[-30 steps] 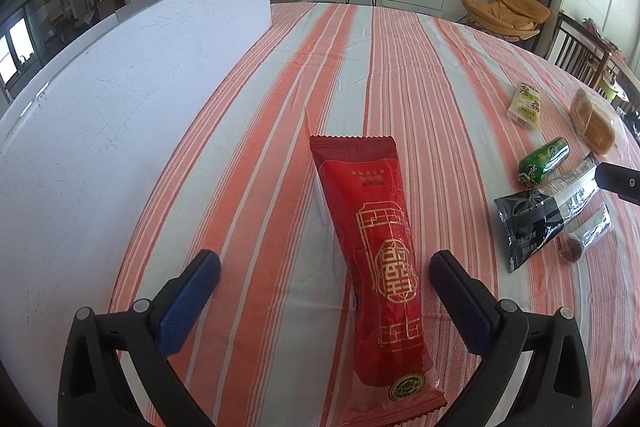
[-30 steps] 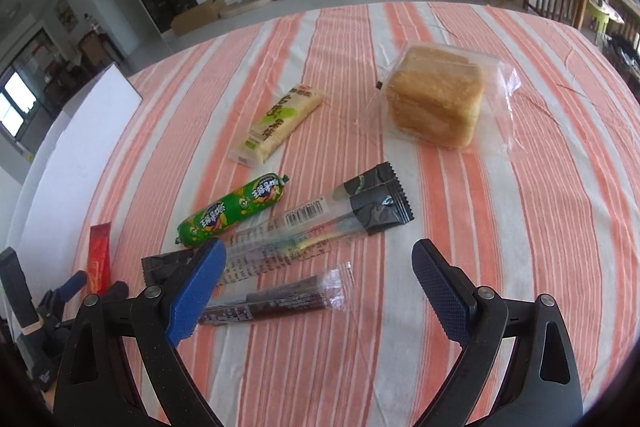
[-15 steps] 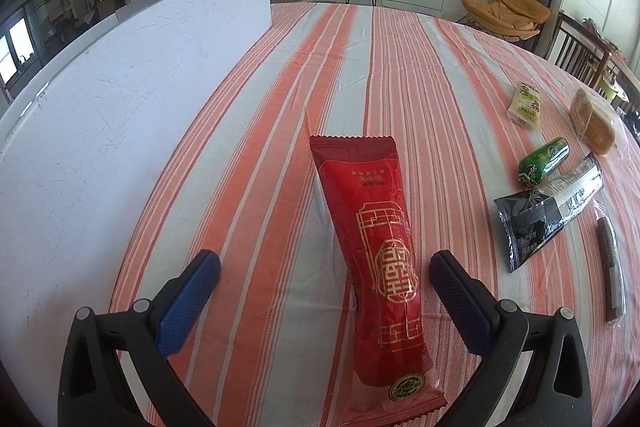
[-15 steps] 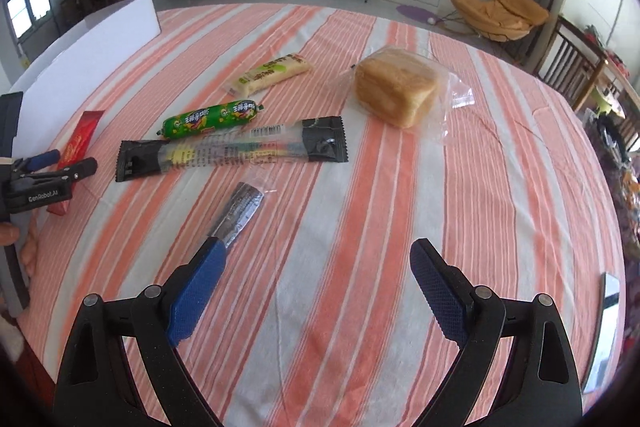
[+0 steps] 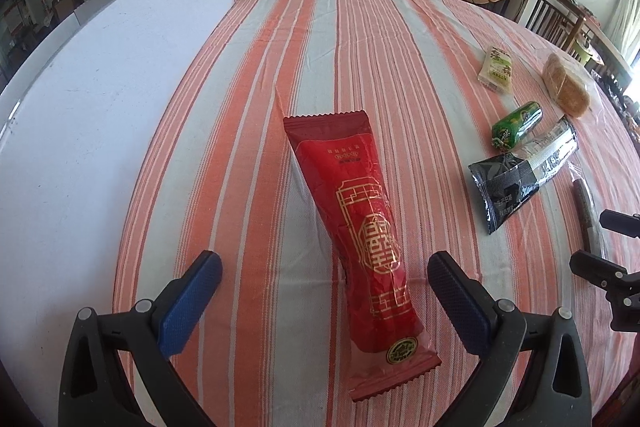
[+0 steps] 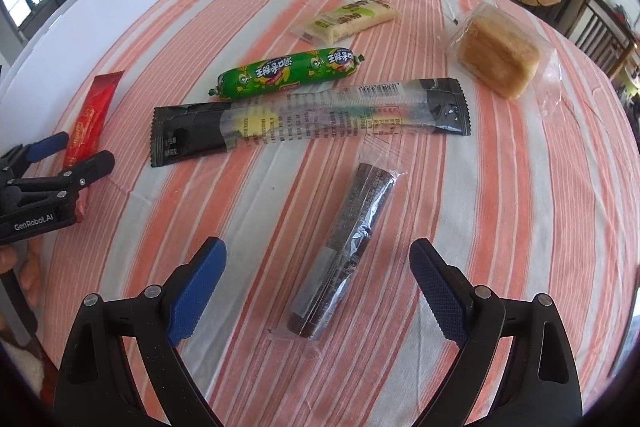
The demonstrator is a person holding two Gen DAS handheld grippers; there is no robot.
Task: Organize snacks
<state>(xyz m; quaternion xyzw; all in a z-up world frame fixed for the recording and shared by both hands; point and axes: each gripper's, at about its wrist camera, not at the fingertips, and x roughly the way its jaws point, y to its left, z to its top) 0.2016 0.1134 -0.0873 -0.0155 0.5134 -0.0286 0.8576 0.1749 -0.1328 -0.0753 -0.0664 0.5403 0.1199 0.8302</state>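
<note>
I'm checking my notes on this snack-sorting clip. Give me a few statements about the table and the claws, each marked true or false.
1. The right claw is open around the dark clear-wrapped bar. True.
2. The left claw is shut on the red packet. False: it is open, with the packet between its fingers.
3. The green sausage lies beside the long black packet. True.
4. The bread is unwrapped. False: it sits in a clear bag.

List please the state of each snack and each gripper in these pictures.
Left gripper: open, astride the red packet.
Right gripper: open, astride the dark bar.
Red packet: sealed, flat.
Dark bar: wrapped, flat.
Green sausage: sealed.
Black packet: sealed, flat.
Bread: bagged.
</note>
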